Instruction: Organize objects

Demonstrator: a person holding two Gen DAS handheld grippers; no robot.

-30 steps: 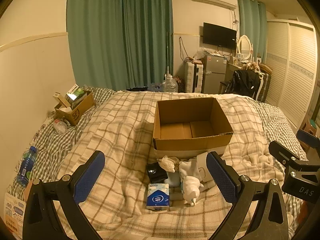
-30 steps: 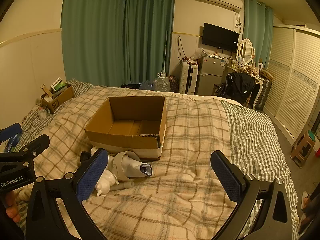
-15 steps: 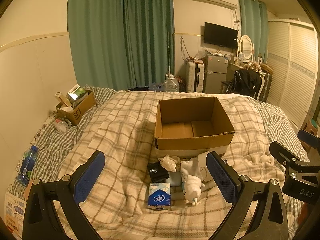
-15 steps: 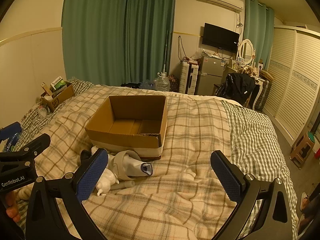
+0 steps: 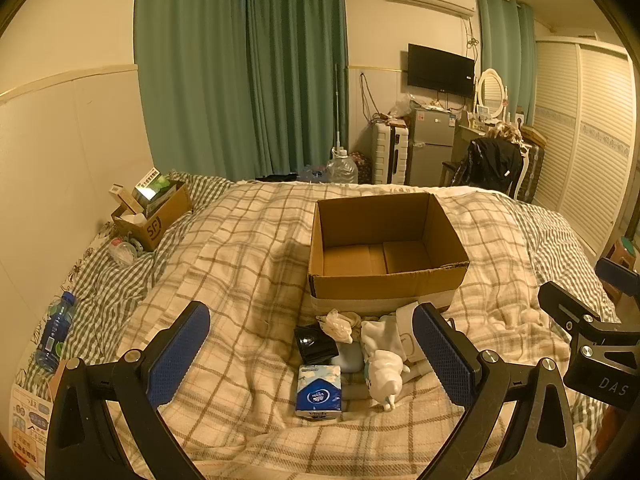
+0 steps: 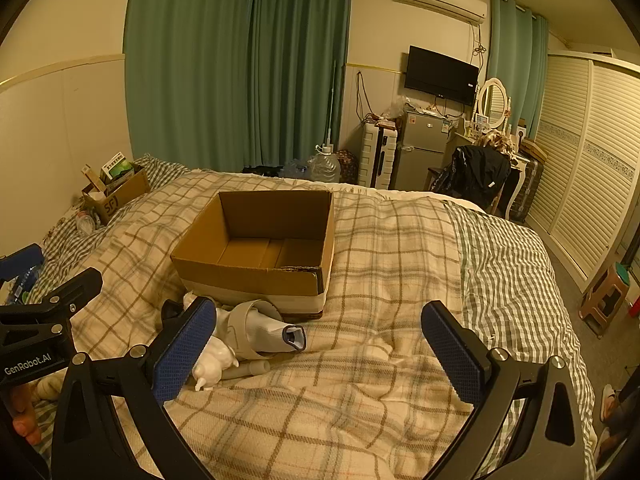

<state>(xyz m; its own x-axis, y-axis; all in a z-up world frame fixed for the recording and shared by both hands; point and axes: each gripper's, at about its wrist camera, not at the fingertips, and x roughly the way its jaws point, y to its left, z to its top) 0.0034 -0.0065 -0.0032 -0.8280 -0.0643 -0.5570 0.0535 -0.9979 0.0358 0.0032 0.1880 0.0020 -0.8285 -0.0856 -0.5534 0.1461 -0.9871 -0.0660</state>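
Note:
An empty open cardboard box sits on the plaid bed. In front of it lies a small pile: a blue tissue pack, a white animal figurine, a black object, a crumpled white tissue, a pale blue item and a white wrap with a blue-rimmed end. My left gripper is open and empty, hovering just short of the pile. My right gripper is open and empty, to the right of the pile.
A smaller cardboard box full of items stands at the bed's far left, with a jar and a blue water bottle beside the wall. A fridge, suitcase, chair and wardrobe stand beyond the bed; a stool stands at the right.
Both grippers have barely shifted; the views are almost the same. Nothing was picked up or moved.

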